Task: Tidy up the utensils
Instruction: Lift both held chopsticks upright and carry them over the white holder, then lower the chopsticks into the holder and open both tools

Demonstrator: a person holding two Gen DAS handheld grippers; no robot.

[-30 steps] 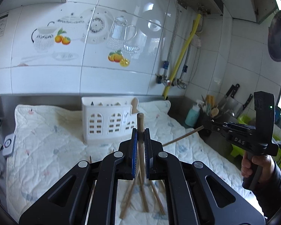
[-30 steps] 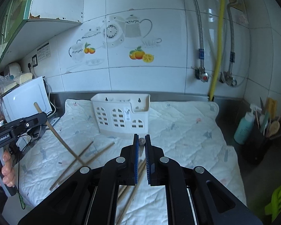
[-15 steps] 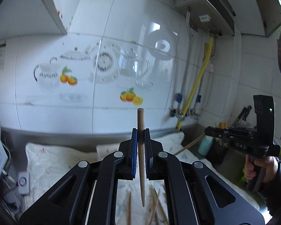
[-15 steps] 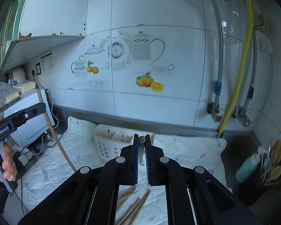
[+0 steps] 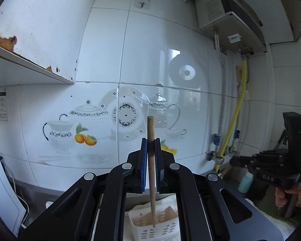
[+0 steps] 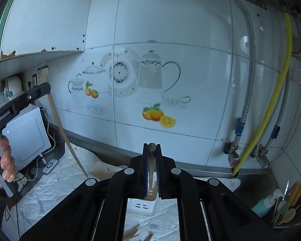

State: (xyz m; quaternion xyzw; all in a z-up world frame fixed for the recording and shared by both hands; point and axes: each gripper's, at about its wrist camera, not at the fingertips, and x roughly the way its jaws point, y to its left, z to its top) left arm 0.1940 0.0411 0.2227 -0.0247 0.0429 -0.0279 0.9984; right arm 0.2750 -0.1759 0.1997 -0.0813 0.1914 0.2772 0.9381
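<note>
My left gripper point(image 5: 150, 142) is shut on a wooden chopstick point(image 5: 151, 172) held upright, its lower tip over the white slotted utensil basket point(image 5: 164, 229). The same gripper point(image 6: 44, 87) and chopstick point(image 6: 64, 134) show at the left of the right wrist view. My right gripper point(image 6: 152, 148) is shut on another chopstick point(image 6: 151, 160) seen end-on, above the basket point(image 6: 142, 204). The right gripper also shows at the right of the left wrist view point(image 5: 233, 161). Several loose chopsticks point(image 6: 138, 235) lie on the quilted cloth below.
White tiled wall with teapot decals point(image 6: 130, 76) is close ahead. Yellow gas hose point(image 6: 271, 104) and metal pipes stand at right. A dark holder with spoons and a teal bottle point(image 6: 266, 204) sit at far right. A white appliance point(image 6: 26, 136) stands left, a water heater point(image 5: 230, 16) above.
Both grippers have risen and tilted up with their chopsticks. The wall fills both views and the basket has dropped to the bottom edge, under the chopstick tips.
</note>
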